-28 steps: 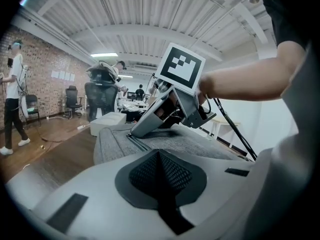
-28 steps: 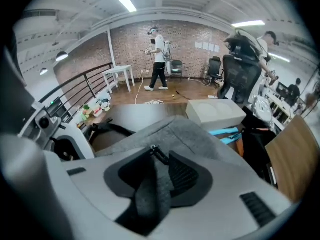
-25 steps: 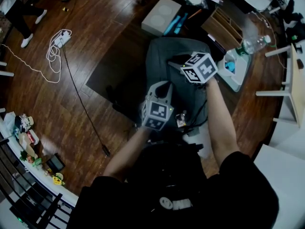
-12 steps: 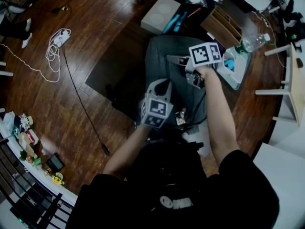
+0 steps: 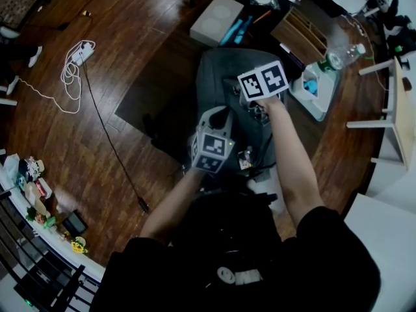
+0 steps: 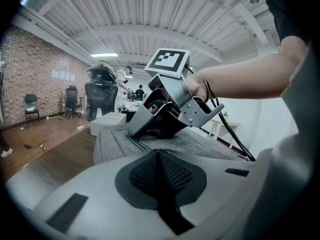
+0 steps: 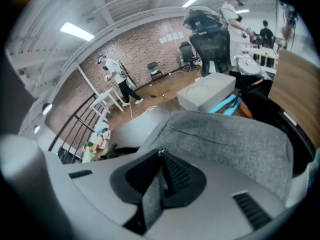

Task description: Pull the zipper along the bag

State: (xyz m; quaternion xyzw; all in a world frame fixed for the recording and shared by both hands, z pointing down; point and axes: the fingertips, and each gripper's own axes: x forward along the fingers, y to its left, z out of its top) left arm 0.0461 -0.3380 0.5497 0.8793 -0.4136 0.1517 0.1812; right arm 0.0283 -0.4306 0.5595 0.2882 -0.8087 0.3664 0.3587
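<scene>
A grey fabric bag (image 5: pixel 218 77) stands on a dark mat in front of me. My right gripper (image 5: pixel 242 99) reaches down onto its top. Its jaws have just been closing, and in the right gripper view (image 7: pixel 161 156) a grey fabric zipper tab (image 7: pixel 150 194) with a small metal ring lies pinched between the pads. The bag's grey side (image 7: pixel 235 139) fills the space beyond. My left gripper (image 5: pixel 221 114) rests at the bag's near side with its pads (image 6: pixel 150 171) together and nothing visible between them. From the left gripper view, the right gripper (image 6: pixel 137 129) sits on the bag's seam.
Beyond the bag are a white box (image 5: pixel 218 18) and a wooden shelf (image 5: pixel 309 34). A white tray (image 5: pixel 312 90) and a plastic bottle (image 5: pixel 341 57) stand to the right. A power strip with a coiled cable (image 5: pixel 81 51) lies at the left. White furniture (image 5: pixel 390 109) stands at the right edge.
My right gripper has rolled and shifted left over the bag's top, so its marker cube faces up. Its jaws have closed on the zipper tab. The left gripper has not moved.
</scene>
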